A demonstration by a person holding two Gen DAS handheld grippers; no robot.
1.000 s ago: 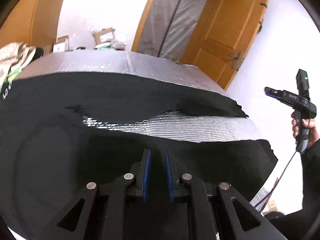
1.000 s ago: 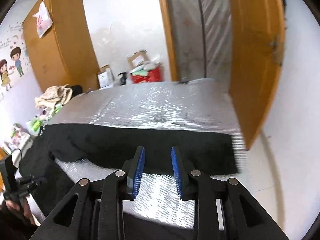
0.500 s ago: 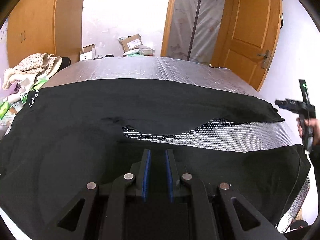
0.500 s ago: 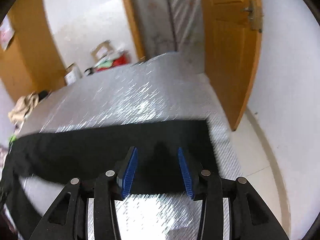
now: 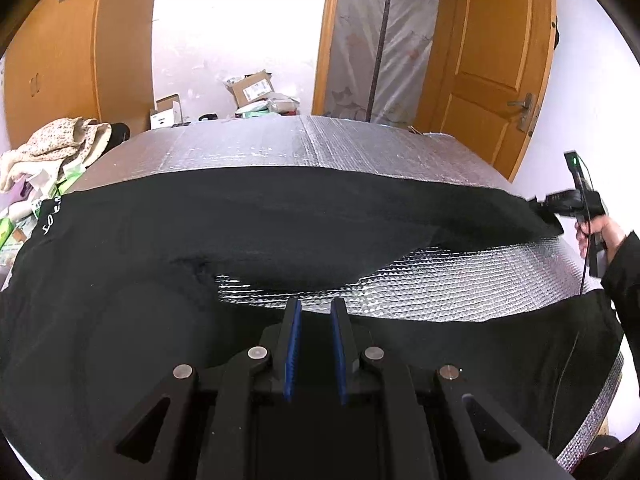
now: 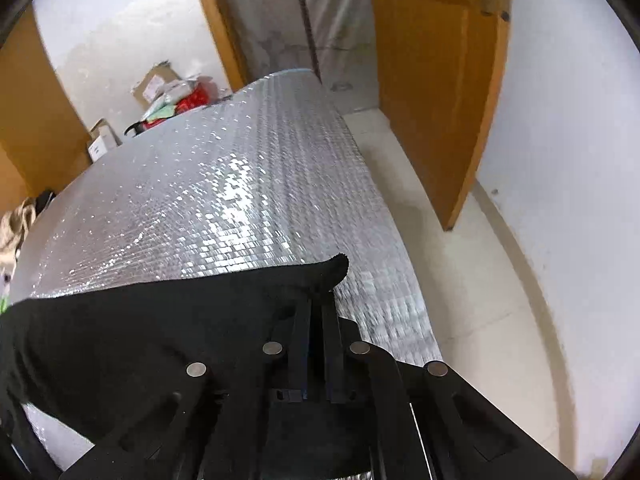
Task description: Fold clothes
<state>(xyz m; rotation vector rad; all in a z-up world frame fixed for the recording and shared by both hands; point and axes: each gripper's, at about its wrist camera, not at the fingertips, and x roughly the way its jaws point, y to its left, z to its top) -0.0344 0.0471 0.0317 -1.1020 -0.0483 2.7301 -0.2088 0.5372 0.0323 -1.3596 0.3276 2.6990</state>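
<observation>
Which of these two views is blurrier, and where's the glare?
Right wrist view: softer, smeared along the silver quilted foil table cover, which throws a bright glare patch mid-surface. Left wrist view: sharp, but the fisheye bows the cover's edges, and the black garment shows almost no detail.

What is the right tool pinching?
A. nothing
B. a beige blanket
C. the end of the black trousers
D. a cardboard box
C: in the right wrist view the right tool, its jaws having just closed, grips the hem of the black cloth trousers on the silver quilted table cover.
</observation>
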